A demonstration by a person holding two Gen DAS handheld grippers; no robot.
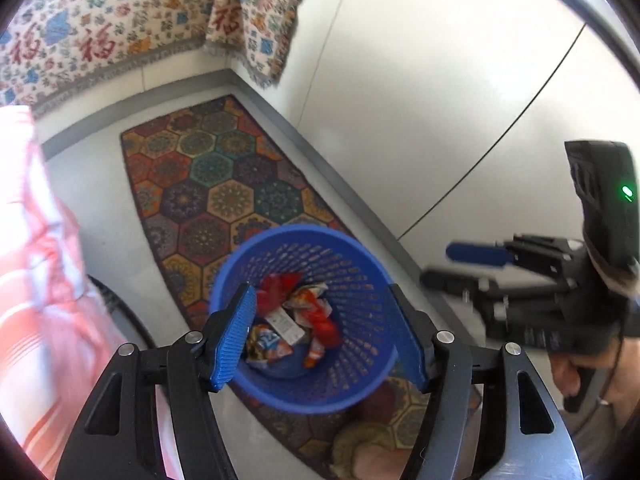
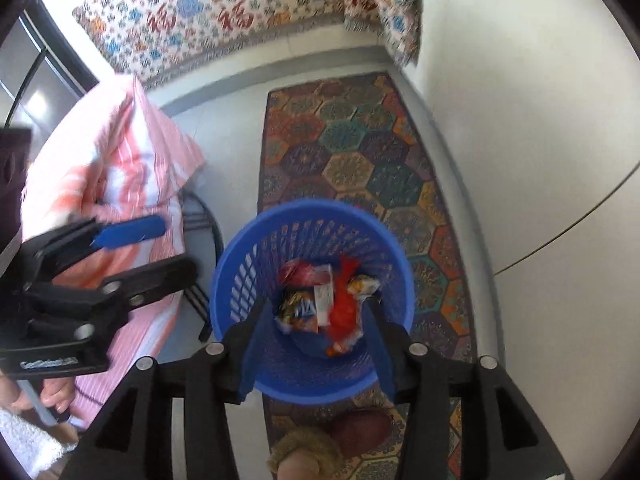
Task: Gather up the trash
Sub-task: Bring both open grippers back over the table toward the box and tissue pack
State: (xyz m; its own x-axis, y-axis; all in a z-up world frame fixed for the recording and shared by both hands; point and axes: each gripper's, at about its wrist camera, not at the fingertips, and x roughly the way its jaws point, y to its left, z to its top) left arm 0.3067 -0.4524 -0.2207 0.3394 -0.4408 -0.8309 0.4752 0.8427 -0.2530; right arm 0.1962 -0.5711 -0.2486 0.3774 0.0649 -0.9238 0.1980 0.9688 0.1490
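Observation:
A blue perforated waste basket (image 1: 352,364) stands on a patterned rug, seen from above in both wrist views (image 2: 248,264). Several crumpled snack wrappers (image 1: 294,322) lie at its bottom, red, orange and white (image 2: 326,304). My left gripper (image 1: 324,336) hangs open and empty above the basket mouth. My right gripper (image 2: 316,344) is open and empty above it too. The right gripper also shows at the right of the left wrist view (image 1: 480,264), and the left gripper at the left of the right wrist view (image 2: 132,256).
A hexagon-patterned rug (image 1: 224,176) runs along a white wall (image 1: 440,80). A pink striped cloth (image 2: 112,168) covers furniture with dark metal legs to the left. A floral cloth (image 2: 224,12) hangs at the far end. A slippered foot (image 2: 308,456) stands near the basket.

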